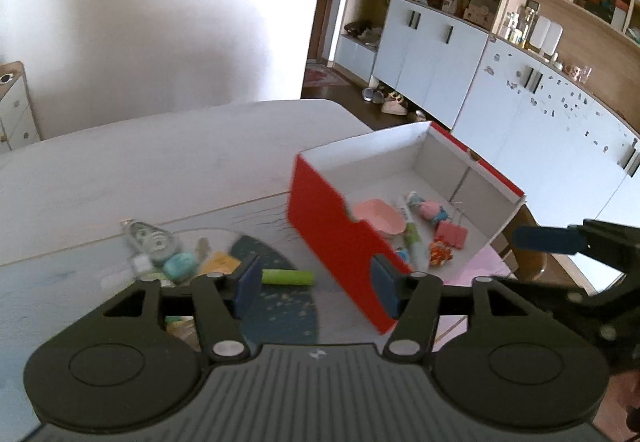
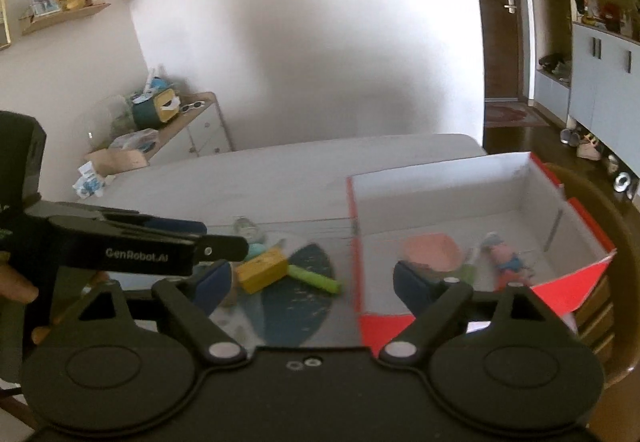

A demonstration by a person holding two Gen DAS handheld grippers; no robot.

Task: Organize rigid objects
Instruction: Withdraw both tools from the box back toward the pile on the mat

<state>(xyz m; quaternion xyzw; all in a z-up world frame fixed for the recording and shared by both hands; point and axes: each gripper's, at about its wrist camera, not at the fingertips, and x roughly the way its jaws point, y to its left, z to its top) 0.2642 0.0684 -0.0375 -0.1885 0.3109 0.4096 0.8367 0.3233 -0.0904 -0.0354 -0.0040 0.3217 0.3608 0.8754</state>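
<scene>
A red box (image 1: 332,230) with a white inside stands on the table's right side; it also shows in the right wrist view (image 2: 356,242). In it lie a pink dish (image 1: 378,215), a pink figure (image 2: 506,260) and several small toys. Left of the box on a dark mat lie a green stick (image 1: 288,277), a yellow block (image 2: 262,269), a teal piece (image 1: 180,266) and a clear tape dispenser (image 1: 150,240). My left gripper (image 1: 314,288) is open and empty above the mat beside the box. My right gripper (image 2: 312,288) is open and empty above the mat and the box's near wall.
The white table (image 1: 180,153) reaches far back toward a white wall. White cabinets (image 1: 520,101) with shelves stand at the right. A low dresser (image 2: 200,125) with clutter stands at the back left. Shoes lie on the dark floor (image 2: 520,137).
</scene>
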